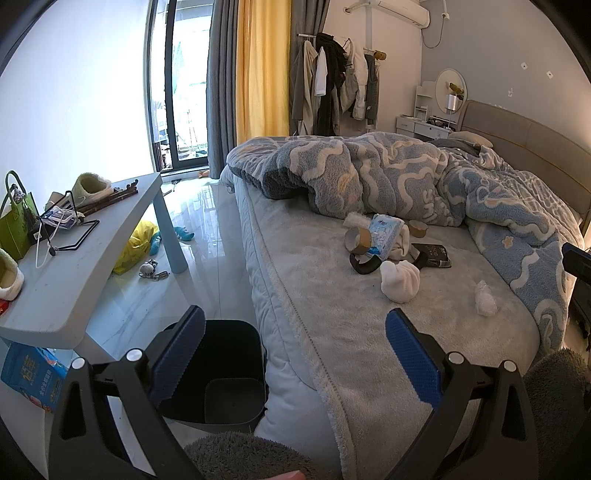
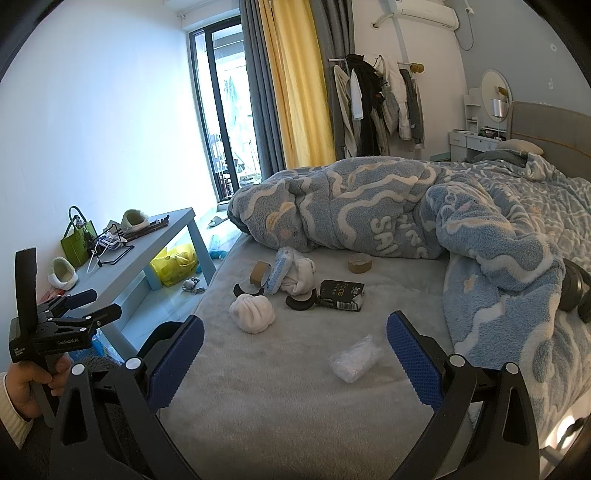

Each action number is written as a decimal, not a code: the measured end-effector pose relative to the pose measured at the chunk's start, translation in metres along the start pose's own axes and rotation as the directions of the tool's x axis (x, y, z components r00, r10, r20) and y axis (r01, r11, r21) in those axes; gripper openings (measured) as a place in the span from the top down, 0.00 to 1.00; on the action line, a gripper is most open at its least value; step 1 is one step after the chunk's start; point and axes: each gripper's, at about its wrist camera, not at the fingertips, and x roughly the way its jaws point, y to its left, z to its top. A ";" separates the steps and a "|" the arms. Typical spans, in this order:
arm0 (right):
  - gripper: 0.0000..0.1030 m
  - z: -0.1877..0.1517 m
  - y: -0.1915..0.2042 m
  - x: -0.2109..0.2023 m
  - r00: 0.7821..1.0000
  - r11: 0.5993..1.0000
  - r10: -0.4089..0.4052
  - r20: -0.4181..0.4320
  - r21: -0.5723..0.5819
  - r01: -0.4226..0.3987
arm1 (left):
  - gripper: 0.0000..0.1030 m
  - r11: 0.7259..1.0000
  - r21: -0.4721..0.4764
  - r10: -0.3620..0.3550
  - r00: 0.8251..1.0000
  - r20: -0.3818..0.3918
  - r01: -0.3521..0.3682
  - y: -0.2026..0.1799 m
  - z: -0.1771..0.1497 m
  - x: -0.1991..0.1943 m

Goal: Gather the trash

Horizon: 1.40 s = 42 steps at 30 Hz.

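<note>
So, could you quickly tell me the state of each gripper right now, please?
Left gripper: open, holding nothing, above the bin.
Right gripper: open, empty, over the bed.

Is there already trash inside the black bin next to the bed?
No, the black bin looks empty in the left wrist view; only its dark bare bottom shows, and the crumpled plastic wrap still lies on the bed.

Home bedroom. Bed (image 2: 295, 406) with grey upholstered headboard (image 1: 524, 140) taking up most of room, fleecy blue duvet (image 2: 369, 206) lying rumpled on it. Coats hanging on open rail (image 1: 332, 85). Vanity with round mirror (image 1: 448, 90) standing beside headboard. Yellow and grey curtains (image 2: 291, 85) framing balcony door. Air conditioner (image 1: 400, 13) sitting high on wall.
</note>
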 end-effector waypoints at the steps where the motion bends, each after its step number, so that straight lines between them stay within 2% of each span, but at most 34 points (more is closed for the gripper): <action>1: 0.03 0.000 0.000 0.000 1.000 1.000 0.000 0.000 0.000 0.000 | 0.03 1.000 0.000 0.000 1.000 0.000 0.000 0.000 0.000 0.000; 42: 0.03 -0.001 0.001 0.001 1.000 1.000 0.000 0.000 -0.001 0.000 | 0.03 1.000 0.002 0.001 1.000 0.000 -0.001 0.001 0.000 0.000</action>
